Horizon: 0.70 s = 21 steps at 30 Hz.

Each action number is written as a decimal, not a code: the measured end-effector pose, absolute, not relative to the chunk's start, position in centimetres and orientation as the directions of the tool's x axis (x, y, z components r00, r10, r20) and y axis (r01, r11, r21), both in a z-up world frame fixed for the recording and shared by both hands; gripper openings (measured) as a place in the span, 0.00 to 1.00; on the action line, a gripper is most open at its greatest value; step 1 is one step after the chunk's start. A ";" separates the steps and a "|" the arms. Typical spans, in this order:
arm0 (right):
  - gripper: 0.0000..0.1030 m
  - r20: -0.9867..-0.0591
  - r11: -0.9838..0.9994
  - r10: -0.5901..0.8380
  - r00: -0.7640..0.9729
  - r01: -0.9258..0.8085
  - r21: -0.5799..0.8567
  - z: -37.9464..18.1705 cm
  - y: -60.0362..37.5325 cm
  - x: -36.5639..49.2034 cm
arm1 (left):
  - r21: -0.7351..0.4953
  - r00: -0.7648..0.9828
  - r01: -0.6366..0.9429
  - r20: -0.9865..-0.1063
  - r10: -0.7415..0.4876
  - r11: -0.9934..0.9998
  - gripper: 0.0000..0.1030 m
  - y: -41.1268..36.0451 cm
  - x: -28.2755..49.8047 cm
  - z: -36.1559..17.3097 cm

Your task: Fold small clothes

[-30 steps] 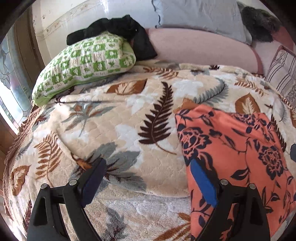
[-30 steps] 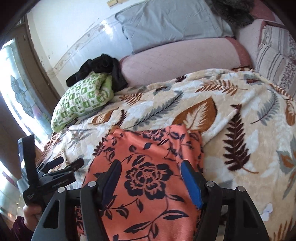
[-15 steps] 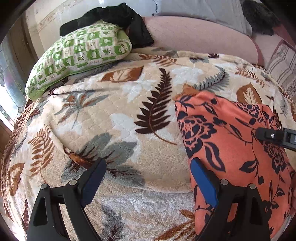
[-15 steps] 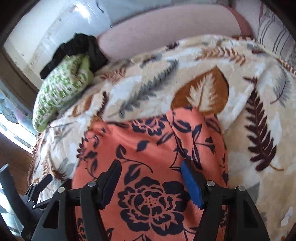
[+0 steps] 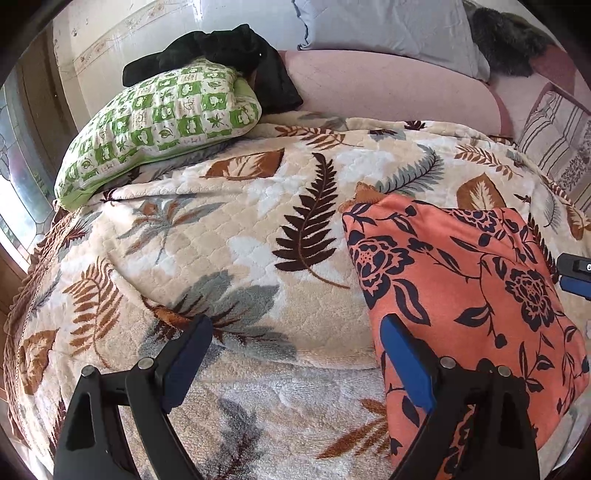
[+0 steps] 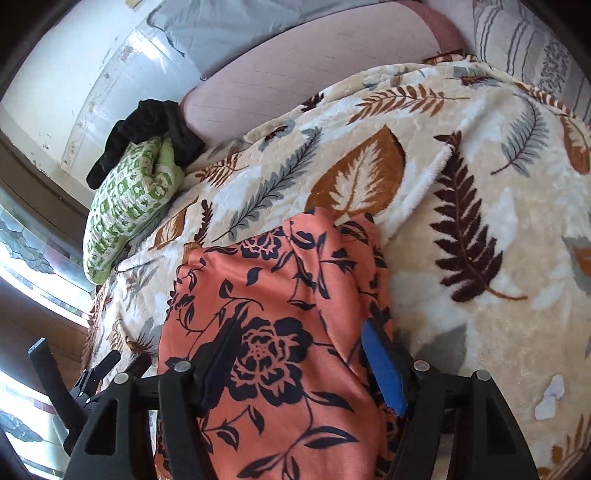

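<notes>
An orange garment (image 5: 461, 280) with a dark navy flower print lies flat on the leaf-patterned blanket (image 5: 240, 236), and its near end hangs over the bed's front edge. My left gripper (image 5: 291, 332) is open above the blanket, its right finger at the garment's left edge. At the right rim of the left wrist view, the tip of my right gripper (image 5: 574, 271) shows. In the right wrist view my right gripper (image 6: 299, 332) hovers open low over the garment (image 6: 280, 273). The printed cloth lies under both fingers, the right one at its right edge. Low on the left is my left gripper (image 6: 110, 365).
A green-and-white checked pillow (image 5: 159, 125) with a black garment (image 5: 229, 48) on top lies at the back left. Behind are a pink bolster (image 5: 388, 88), a grey pillow (image 5: 388, 29) and a striped cushion (image 5: 554, 144). A patterned glass window (image 6: 26, 243) stands at the left.
My right gripper rolled and dropped closer over the orange garment, and its tip came into the left wrist view. My left gripper shifted slightly left, its right finger now at the garment's edge.
</notes>
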State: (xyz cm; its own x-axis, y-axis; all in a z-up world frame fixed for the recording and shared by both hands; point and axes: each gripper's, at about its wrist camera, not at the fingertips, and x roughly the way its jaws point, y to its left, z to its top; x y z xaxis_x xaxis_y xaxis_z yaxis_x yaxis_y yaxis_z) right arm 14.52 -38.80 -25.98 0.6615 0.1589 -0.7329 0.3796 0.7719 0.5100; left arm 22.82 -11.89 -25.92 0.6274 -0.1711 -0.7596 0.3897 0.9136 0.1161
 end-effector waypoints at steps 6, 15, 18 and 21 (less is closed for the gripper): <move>0.69 -0.701 0.716 0.305 0.645 0.331 0.615 -27.9 -40.7 13.3 | 0.024 0.578 0.469 -0.764 -0.286 0.883 0.90 -12.1 22.3 -25.3; 0.69 -0.704 0.682 0.390 0.594 0.327 0.654 -30.6 -41.6 13.0 | -0.023 0.524 0.524 -0.779 -0.344 0.851 0.90 -13.7 22.0 -25.8; 0.69 -0.710 0.682 0.404 0.577 0.328 0.654 -31.3 -41.6 13.3 | -0.031 0.514 0.525 -0.785 -0.346 0.850 0.90 -14.0 22.2 -25.9; 0.69 -0.712 0.687 0.413 0.568 0.318 0.653 -31.7 -41.7 13.2 | -0.036 0.508 0.529 -0.787 -0.350 0.848 0.90 -14.3 22.3 -26.0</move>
State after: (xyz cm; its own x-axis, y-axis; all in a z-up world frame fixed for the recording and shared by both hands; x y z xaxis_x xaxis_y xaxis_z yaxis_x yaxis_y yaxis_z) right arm 13.24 -41.70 -31.66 0.5685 0.4127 -0.7117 0.3183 0.6874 0.6529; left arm 22.33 -14.27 -25.99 0.5076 -0.3502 -0.7872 0.5289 0.8479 -0.0361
